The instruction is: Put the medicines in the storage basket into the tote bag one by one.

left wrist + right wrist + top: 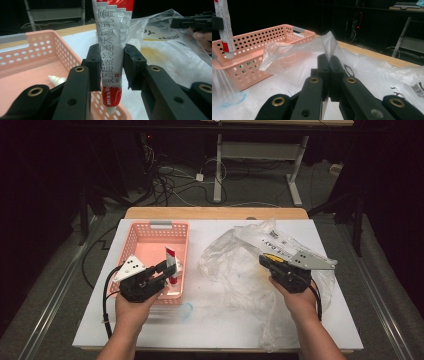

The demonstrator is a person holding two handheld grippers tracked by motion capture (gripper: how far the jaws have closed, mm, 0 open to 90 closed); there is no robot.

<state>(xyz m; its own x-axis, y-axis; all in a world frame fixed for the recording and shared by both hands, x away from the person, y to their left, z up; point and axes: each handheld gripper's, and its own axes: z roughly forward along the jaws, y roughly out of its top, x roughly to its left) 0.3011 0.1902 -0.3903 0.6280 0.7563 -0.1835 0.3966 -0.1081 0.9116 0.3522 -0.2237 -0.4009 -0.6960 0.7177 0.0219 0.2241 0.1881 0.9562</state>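
A white and red tube (113, 47) with printed characters hangs cap down, clamped by my left gripper (112, 65) over the right rim of the pink basket (35, 47). From the high view the tube (171, 264) stands over the basket (145, 237), held by my left gripper (168, 266). My right gripper (329, 65) is shut on an edge of the clear plastic bag (294, 56), lifting it off the table. In the high view that gripper (264, 260) holds the crumpled bag (235, 265) at the table's middle right. A small white capped item (57, 80) lies inside the basket.
The white table top (210, 320) ends in a wooden strip (215, 213) at the back. A faint blue ring mark (186, 309) sits in front of the basket. Cables and a desk frame (260, 165) are on the floor behind.
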